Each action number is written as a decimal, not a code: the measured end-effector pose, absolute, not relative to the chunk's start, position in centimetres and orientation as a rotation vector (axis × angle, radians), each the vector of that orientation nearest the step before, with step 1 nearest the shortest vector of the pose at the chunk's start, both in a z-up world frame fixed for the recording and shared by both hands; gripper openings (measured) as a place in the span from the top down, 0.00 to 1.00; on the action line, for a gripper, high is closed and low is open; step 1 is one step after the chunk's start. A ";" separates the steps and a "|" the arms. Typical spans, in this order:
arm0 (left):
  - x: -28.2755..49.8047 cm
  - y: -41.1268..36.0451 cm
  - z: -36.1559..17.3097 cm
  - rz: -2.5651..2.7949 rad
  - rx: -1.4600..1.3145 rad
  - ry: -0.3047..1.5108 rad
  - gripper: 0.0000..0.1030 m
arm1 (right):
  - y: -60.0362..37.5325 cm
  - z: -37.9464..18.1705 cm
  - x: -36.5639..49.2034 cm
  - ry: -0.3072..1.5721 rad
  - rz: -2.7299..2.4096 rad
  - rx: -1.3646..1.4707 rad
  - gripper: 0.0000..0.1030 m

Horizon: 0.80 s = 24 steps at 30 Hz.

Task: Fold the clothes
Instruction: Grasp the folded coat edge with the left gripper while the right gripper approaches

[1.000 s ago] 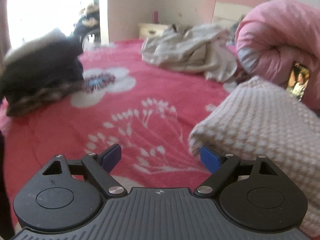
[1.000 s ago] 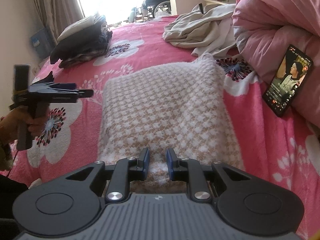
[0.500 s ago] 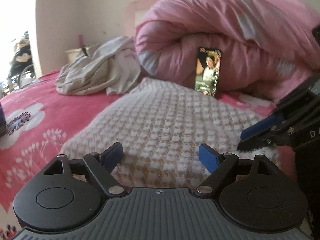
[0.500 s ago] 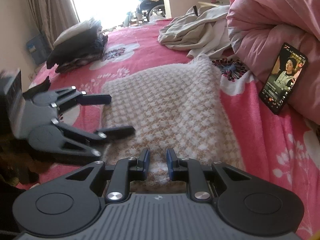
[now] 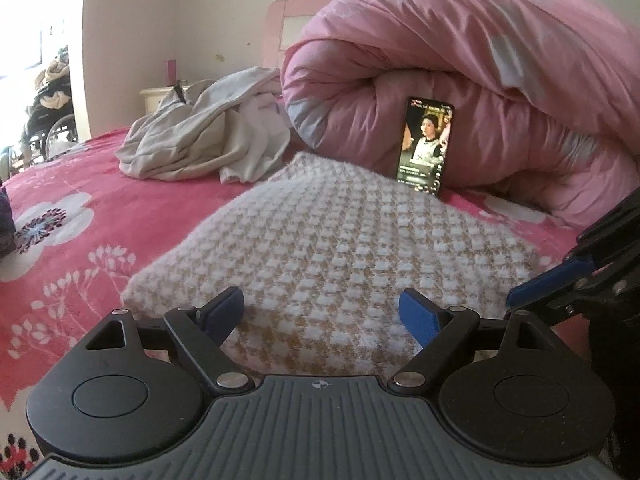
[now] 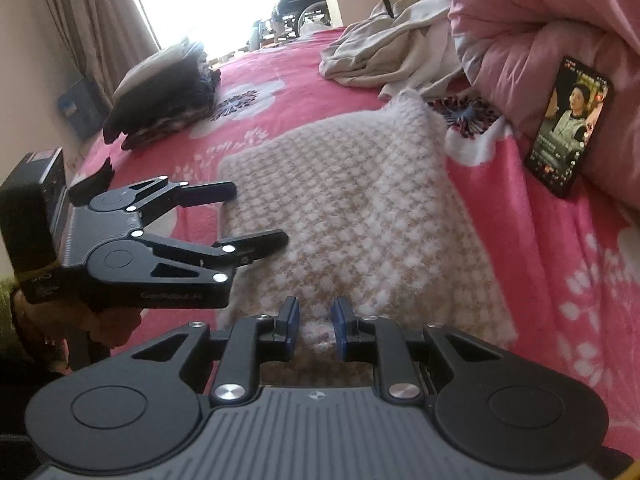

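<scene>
Left wrist view: left gripper [image 5: 322, 312] had its jaws spread wide, nothing pinched, the near edge of the folded knit [image 5: 340, 248] lying between the pads but not pressed. Knit sat flat on the red floral bedspread [image 5: 80, 216], cream and tan check. Right gripper [image 5: 560, 280] poked in from the right edge, blue pad low at the knit's right corner; mostly cut off by the frame. Behind the knit: a phone [image 5: 424, 144] stood upright with its screen lit, leaning on the rolled pink duvet [image 5: 500, 92]. Beige clothes heap [image 5: 204, 140] lay left of the duvet, a nightstand [image 5: 160, 98] behind it. Something dark was clipped at the far left edge, hard to tell what.

Right wrist view: right gripper [image 6: 314, 328] had its jaws narrowed to a small gap over the knit's [image 6: 352, 200] near hem; fabric showed in the gap, but contact with the pads was unclear, so grip not confirmed. Left gripper [image 6: 256, 216] came in from the left, held by a hand [image 6: 80, 320] that was half hidden under the body; its fingers straddled the knit's left edge. Dark folded stack [image 6: 160, 96] sat far left on the bedspread [image 6: 560, 280], well apart from the knit. Phone [image 6: 568, 128] was tilted against the duvet [image 6: 540, 20], beige heap [image 6: 388, 52] beyond. Window glare washed out the top; curtain [image 6: 96, 20] at left.
</scene>
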<state>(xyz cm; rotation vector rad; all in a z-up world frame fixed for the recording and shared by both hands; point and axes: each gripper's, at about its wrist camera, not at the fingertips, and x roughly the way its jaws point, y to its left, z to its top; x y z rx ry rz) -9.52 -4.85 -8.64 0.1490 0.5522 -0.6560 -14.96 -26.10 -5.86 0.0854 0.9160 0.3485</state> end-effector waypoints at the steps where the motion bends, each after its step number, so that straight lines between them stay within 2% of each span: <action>1: -9.6 -4.4 -8.4 -0.647 0.126 0.557 0.16 | -26.1 -5.9 -14.9 0.915 0.351 0.082 0.81; 8: -10.1 0.2 -8.7 -0.607 -0.127 0.703 0.12 | -26.3 -6.1 -15.4 0.902 0.348 0.081 0.81; 15: -8.2 4.3 -13.9 -0.617 -0.565 0.951 0.09 | -26.3 -6.0 -15.5 0.888 0.334 0.092 0.81; 24: -5.3 4.3 -16.1 -0.666 -0.824 0.979 0.06 | -25.9 -5.9 -15.6 0.887 0.312 0.082 0.81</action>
